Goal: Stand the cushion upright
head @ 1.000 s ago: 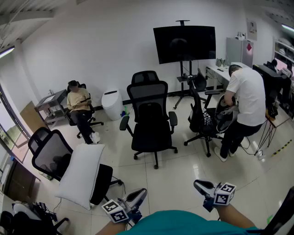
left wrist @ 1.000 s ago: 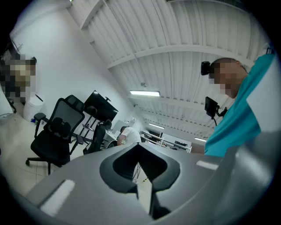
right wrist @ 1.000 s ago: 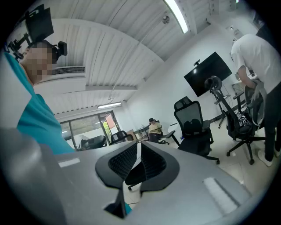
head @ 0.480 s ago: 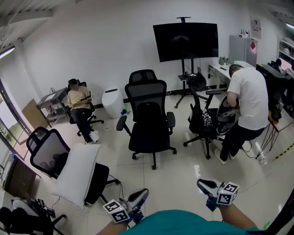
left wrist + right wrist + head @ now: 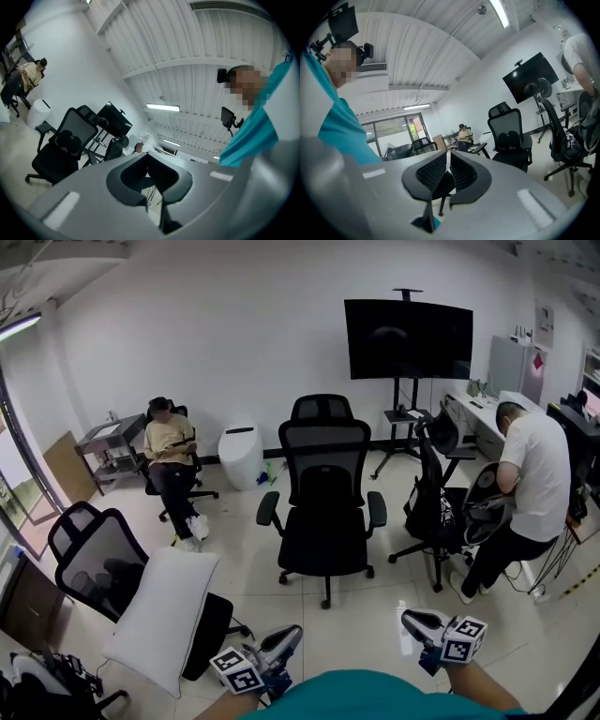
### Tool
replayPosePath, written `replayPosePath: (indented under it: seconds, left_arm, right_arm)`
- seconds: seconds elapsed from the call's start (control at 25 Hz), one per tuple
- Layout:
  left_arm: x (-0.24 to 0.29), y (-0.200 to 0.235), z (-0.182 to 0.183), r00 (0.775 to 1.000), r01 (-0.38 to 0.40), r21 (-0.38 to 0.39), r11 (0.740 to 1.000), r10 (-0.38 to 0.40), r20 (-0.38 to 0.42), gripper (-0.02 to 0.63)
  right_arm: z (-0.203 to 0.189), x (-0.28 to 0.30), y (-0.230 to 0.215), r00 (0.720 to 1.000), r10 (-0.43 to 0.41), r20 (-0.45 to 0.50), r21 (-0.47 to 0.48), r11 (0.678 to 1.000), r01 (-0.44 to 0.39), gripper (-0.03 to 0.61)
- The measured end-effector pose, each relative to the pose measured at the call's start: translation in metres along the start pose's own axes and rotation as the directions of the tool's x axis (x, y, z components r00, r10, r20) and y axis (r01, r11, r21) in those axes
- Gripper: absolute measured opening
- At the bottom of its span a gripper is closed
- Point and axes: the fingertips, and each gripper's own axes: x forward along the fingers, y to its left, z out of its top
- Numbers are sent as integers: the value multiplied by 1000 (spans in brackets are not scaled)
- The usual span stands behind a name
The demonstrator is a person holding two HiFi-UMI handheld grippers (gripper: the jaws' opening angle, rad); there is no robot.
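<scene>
The cushion [image 5: 159,615] is white, the mesh office chairs [image 5: 323,474] and screen [image 5: 408,338] black, the floor [image 5: 366,610] pale tile, and the silver left gripper [image 5: 289,636] and right gripper [image 5: 411,619] bear black-and-white square markers.

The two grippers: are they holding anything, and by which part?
Nothing. Left gripper and right gripper are both shut, empty; the cushion leans against a chair, untouched.

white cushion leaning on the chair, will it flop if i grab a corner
The white cushion looks plump and soft, so it probably sags rather than staying stiff. Likely light for its bulk. It leans on an office chair that may roll.
</scene>
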Motion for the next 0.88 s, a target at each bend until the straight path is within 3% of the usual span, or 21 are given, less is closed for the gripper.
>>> replayPosePath:
  seconds: [0.2,0.36,0.52,0.64,0.72,0.88]
  left_arm:
    - [-13,67,61,1000,5,38,999,-5,5,12]
    - [-28,104,90,999,-32,39,999,30,42,12]
    - [-69,144,100,979,-182,41,982,177,104,12]
    - [-94,174,111,943,-305,52,951,294,156,12]
    - [-108,193,122,903,-394,48,918,377,205,12]
    - [-134,229,142,774,-574,-8,819,545,323,12]
  right_arm:
    - [33,85,-2,1000,12,4,-34,999,-12,28]
    - [35,138,-9,998,51,-28,-14,999,-51,28]
    - [27,211,-27,982,159,-99,28,987,-157,29]
    - [30,279,-36,946,279,-163,30,960,-278,29]
    - [32,327,-41,908,361,-211,28,931,-364,31]
    - [39,420,-50,797,524,-301,62,844,-532,35]
